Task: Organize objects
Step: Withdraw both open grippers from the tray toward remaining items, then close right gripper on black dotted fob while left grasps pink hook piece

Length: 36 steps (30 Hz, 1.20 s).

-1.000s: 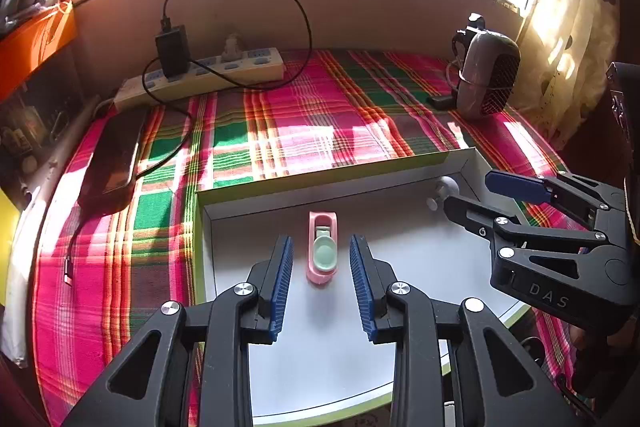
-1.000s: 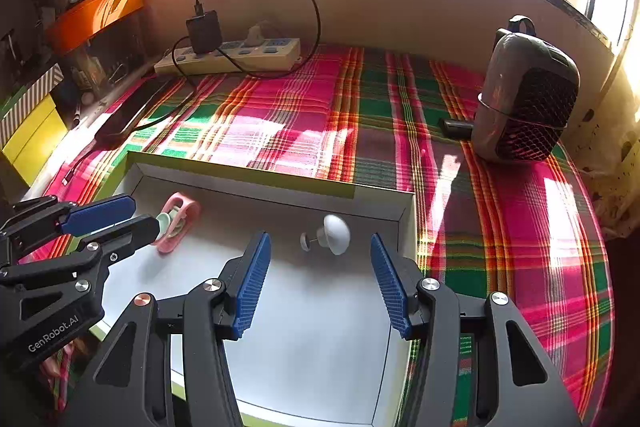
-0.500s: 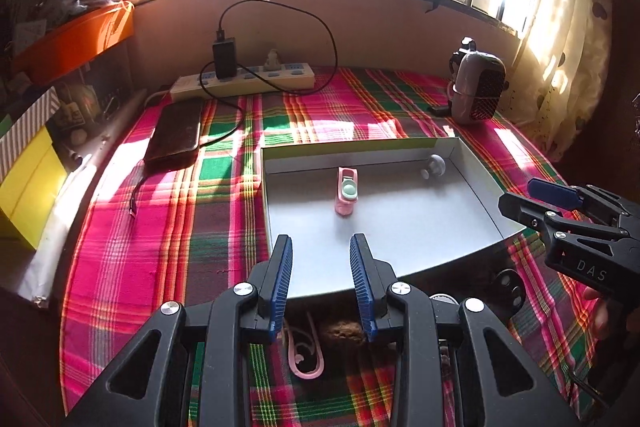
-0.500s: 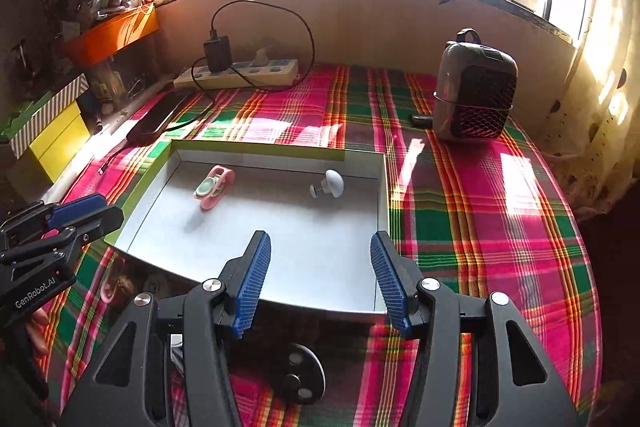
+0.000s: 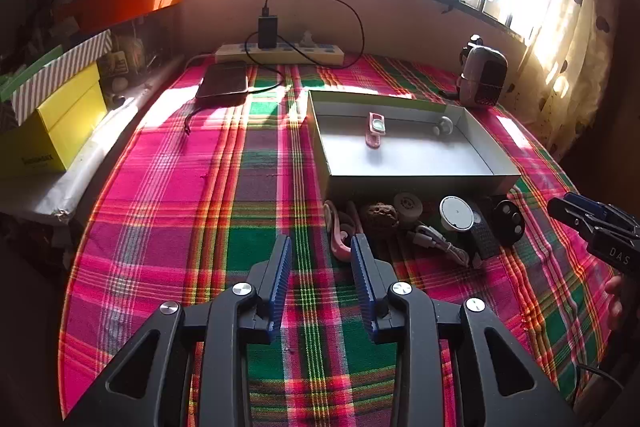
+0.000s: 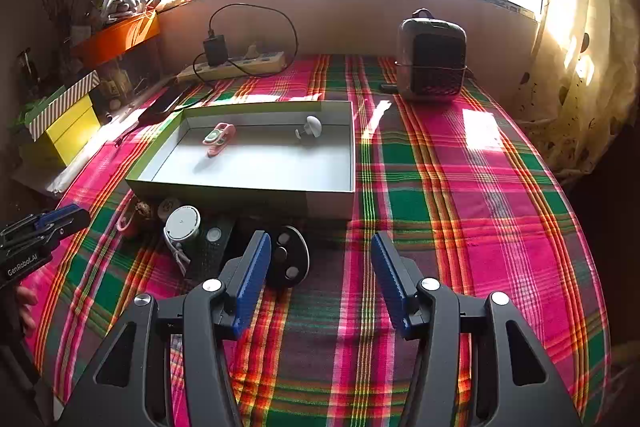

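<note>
Both grippers pulled back from tray; left gripper and right gripper, jaws wide, empty. Pink clip + knob in tray; rest crowd its near wall. Risk: grabbing there nudges neighbours.

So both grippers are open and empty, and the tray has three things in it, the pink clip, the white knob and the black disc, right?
Not quite. The tray holds only two things: the pink clip and the white knob. The right wrist view shows the black disc lying on the plaid cloth outside the tray's near wall. The rest stands: the left gripper and right gripper are both open and empty.
</note>
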Available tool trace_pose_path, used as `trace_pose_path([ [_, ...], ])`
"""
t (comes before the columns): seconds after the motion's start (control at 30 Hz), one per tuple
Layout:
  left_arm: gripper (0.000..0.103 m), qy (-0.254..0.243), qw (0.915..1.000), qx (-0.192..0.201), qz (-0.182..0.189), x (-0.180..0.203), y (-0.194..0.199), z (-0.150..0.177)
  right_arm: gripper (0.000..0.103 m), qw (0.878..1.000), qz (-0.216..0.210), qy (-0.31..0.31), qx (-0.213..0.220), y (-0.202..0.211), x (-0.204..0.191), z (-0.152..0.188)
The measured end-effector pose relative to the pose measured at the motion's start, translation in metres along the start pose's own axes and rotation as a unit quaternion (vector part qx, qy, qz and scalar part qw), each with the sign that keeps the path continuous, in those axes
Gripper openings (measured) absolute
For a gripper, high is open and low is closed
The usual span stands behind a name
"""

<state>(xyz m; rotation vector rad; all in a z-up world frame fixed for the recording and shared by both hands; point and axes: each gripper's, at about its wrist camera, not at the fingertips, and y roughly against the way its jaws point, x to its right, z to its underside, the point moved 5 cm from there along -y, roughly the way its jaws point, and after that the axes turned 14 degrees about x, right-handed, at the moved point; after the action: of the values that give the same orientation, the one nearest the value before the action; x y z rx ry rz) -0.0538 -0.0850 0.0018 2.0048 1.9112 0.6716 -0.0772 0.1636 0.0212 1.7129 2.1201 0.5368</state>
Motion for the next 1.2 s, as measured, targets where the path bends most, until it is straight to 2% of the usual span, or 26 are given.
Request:
trace_pose_path([
  [0.17, 0.031, 0.007, 0.9994, -0.024, 0.022, 0.006, -0.007, 0.012, 0.053, 1.0, 0.001, -0.004, -0.008, 0.004, 0.001, 0.012],
  [0.27, 0.032, -0.002, 0.9991, -0.024, 0.035, 0.013, -0.012, 0.011, 0.053, 1.0, 0.002, -0.007, -0.013, 0.006, 0.003, 0.016],
  [0.5, 0.032, -0.017, 0.9986, -0.035, 0.035, 0.02, -0.03, 0.011, 0.053, 1.0, 0.014, -0.004, -0.025, 0.003, 0.006, 0.023],
  [0.73, 0.033, -0.012, 0.9987, -0.039, 0.028, 0.013, -0.037, 0.016, 0.053, 0.999, 0.018, -0.007, -0.046, -0.009, 0.006, 0.033],
  [0.93, 0.033, -0.011, 0.9981, -0.044, 0.042, 0.012, -0.047, 0.017, 0.053, 0.998, 0.012, -0.003, -0.069, -0.024, -0.004, 0.041],
  [1.2, 0.034, -0.012, 0.9975, -0.045, 0.053, 0.014, -0.055, 0.012, 0.054, 0.997, 0.01, -0.007, -0.077, -0.043, -0.005, 0.036],
])
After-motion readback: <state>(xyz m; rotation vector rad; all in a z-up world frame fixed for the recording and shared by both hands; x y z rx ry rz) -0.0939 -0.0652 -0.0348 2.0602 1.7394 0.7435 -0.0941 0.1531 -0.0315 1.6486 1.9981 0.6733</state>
